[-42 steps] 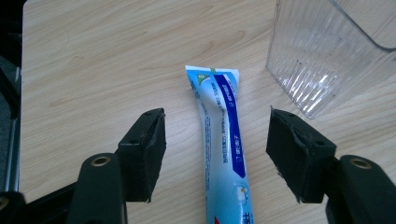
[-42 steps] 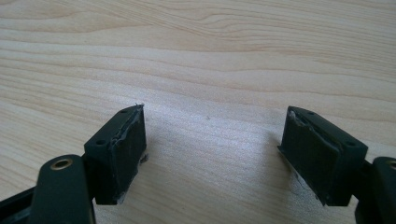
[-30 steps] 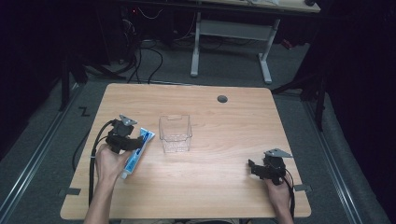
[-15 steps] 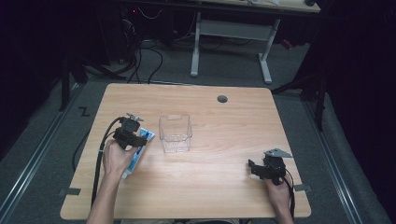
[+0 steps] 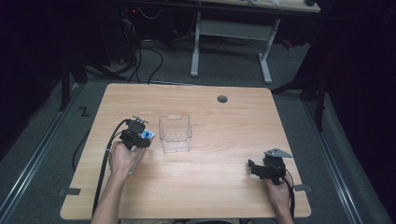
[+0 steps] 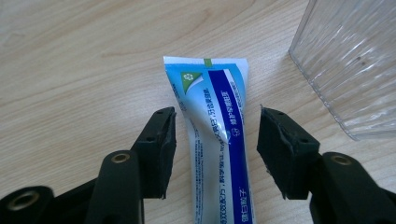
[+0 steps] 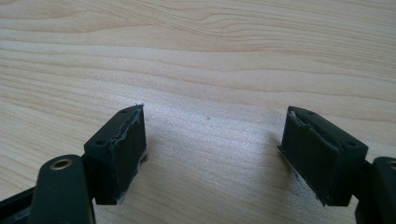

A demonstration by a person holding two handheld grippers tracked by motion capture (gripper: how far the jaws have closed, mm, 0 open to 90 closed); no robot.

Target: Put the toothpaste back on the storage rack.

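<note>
A blue and white toothpaste tube (image 6: 217, 130) lies flat on the wooden table (image 5: 219, 126), its crimped end pointing away from me. My left gripper (image 6: 215, 144) straddles it low over the table; its jaws have just been closing, with a gap still showing between each pad and the tube. From above, the left gripper (image 5: 140, 136) hides most of the tube (image 5: 148, 135), just left of a clear plastic box (image 5: 175, 133). My right gripper (image 7: 212, 156) rests open over bare wood, seen at the table's front right (image 5: 257, 168).
The ribbed wall of the clear box (image 6: 355, 60) stands close to the right of the tube. A round grey cable port (image 5: 222, 99) sits near the table's far edge. Desk legs and cables (image 5: 140, 51) stand on the floor beyond.
My left gripper has moved forward and down along the tube toward its far end, now covering most of it. Its jaws have narrowed. The right gripper has stayed put.
</note>
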